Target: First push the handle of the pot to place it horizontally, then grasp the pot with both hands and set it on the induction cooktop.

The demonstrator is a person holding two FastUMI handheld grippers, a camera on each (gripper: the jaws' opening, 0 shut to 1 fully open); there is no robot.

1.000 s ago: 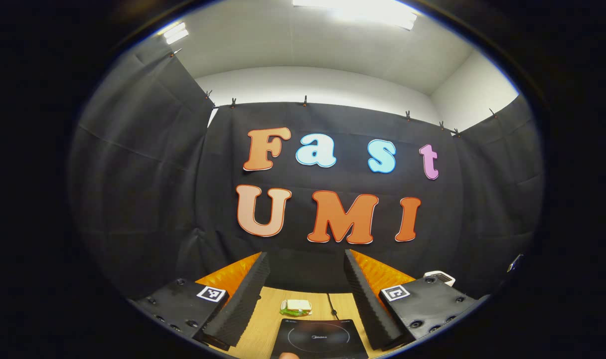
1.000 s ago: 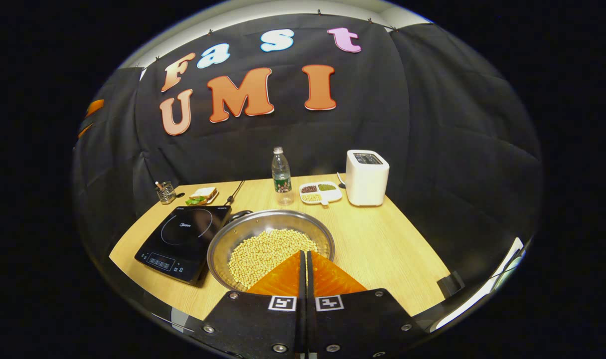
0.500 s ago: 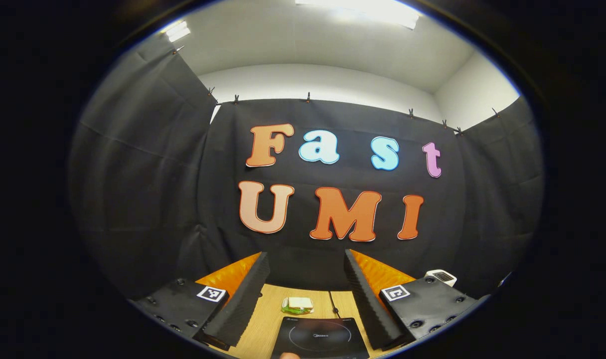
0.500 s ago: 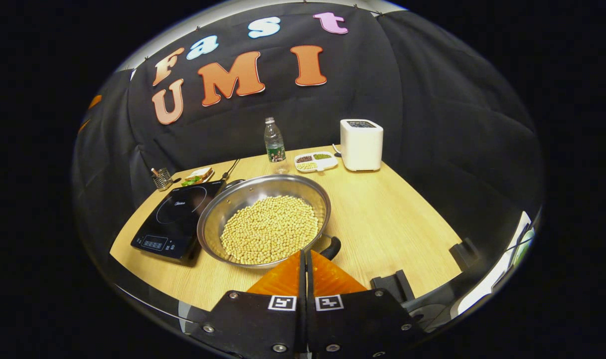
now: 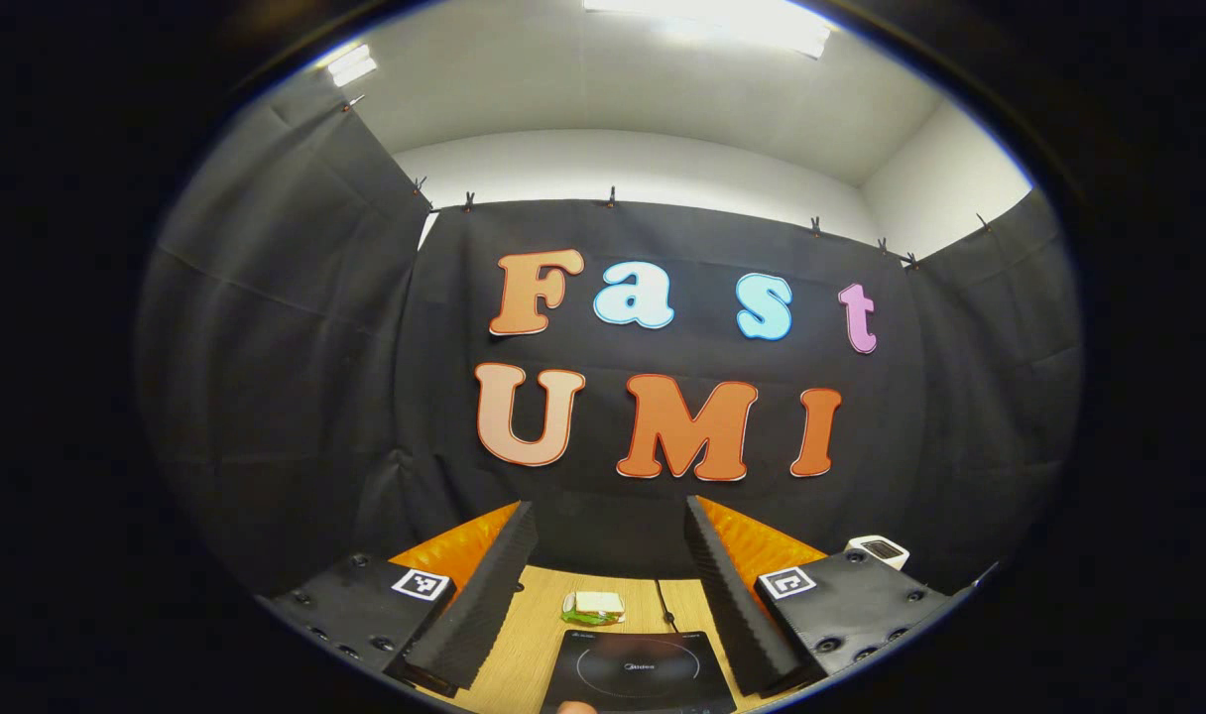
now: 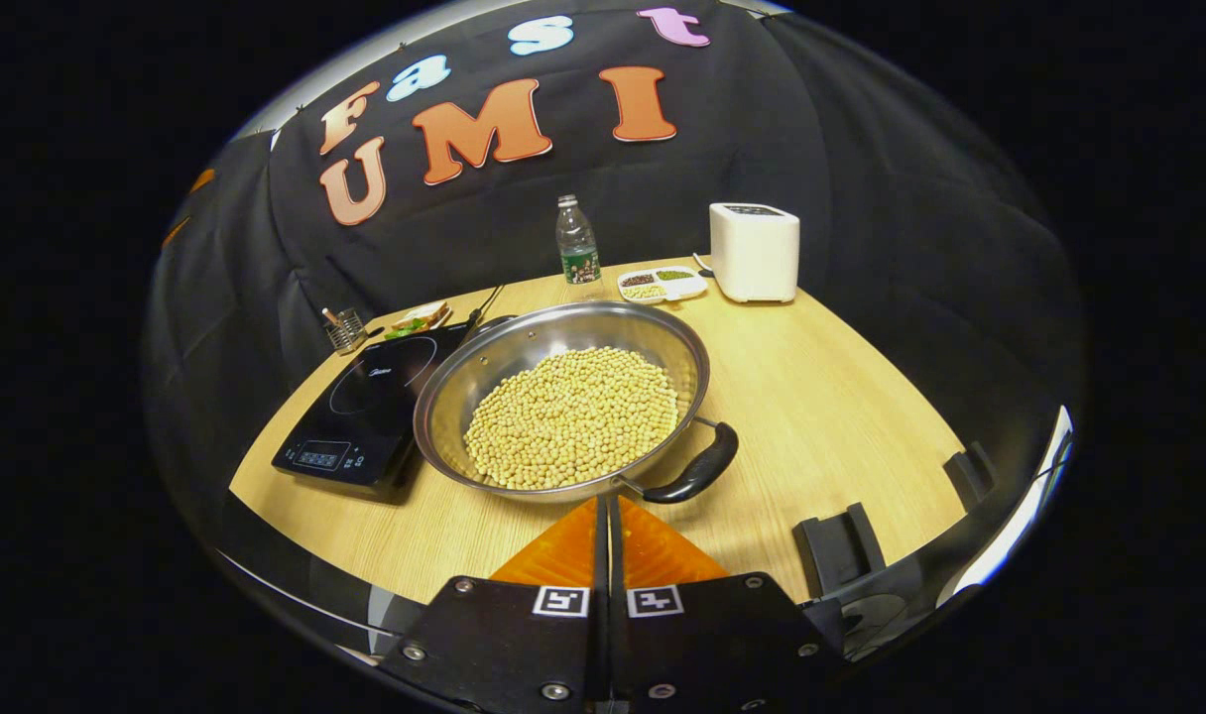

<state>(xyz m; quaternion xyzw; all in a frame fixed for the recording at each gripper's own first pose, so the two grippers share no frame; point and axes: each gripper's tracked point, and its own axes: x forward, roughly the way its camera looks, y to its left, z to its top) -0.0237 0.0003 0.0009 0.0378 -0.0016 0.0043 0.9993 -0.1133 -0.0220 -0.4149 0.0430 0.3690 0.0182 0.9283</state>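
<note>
A wide, shallow steel pot point(image 6: 563, 397) is seen in the right gripper view, set on the table point(image 6: 831, 397) near its middle and filled with pale yellow beans point(image 6: 573, 416). Its dark handle point(image 6: 697, 471) is carried on the near right of the rim, angled toward the table's near edge; a second handle is glimpsed at the far rim. The pot's left side is set against the cooktop point(image 6: 370, 407), which lies toward the left edge. The right gripper point(image 6: 608, 511) is held just short of the pot, its fingers closed together on nothing. The left gripper point(image 5: 603, 555) is held with fingers spread wide, empty, above the cooktop point(image 5: 638, 669).
</note>
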